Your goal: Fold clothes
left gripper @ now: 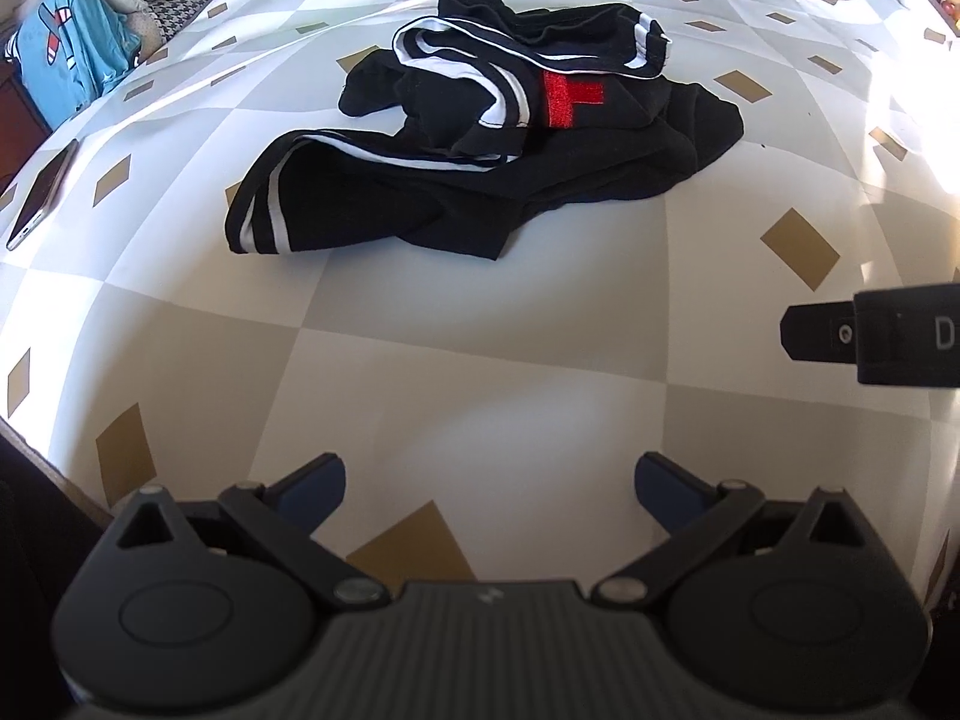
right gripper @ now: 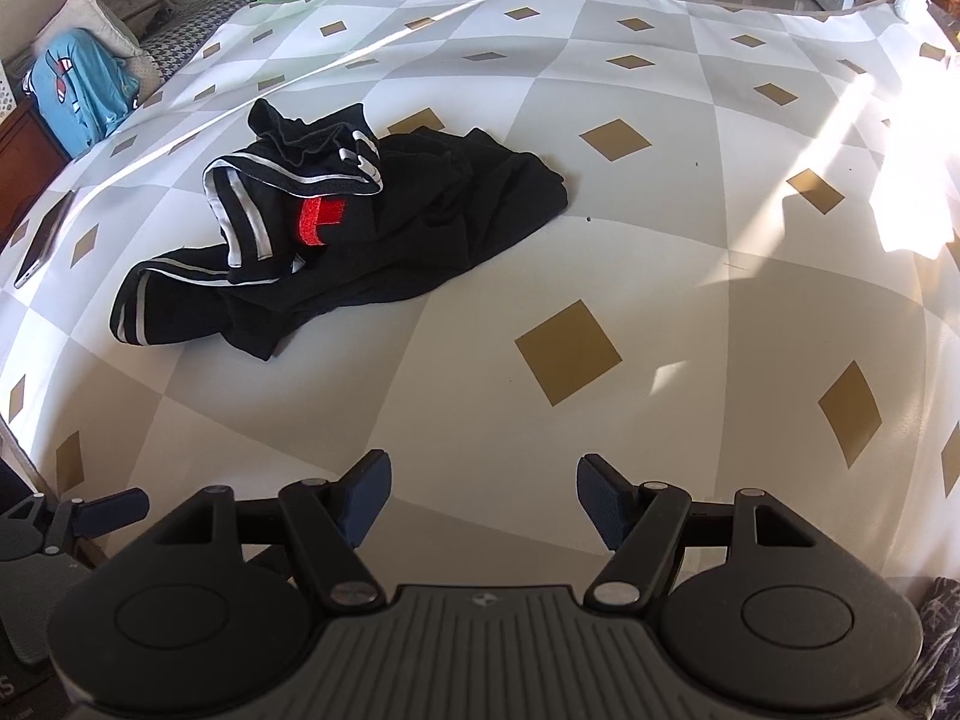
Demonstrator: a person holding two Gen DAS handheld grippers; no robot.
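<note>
Black garment [left gripper: 480, 150], white-striped, red patch: crumpled heap on the checked cloth [left gripper: 480, 360]. Left gripper [left gripper: 489, 480] and right gripper [right gripper: 483, 480]: both spread wide, empty, short of the heap. Recommended: find a striped hem, pinch its corners, spread flat before folding.

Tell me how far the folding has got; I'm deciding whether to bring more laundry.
Done: nothing; the black garment with white stripes and a red patch lies crumpled on the checked tablecloth. In hand: nothing; the left tongs and right tongs are open, short of it. Left: spreading and folding.
</note>
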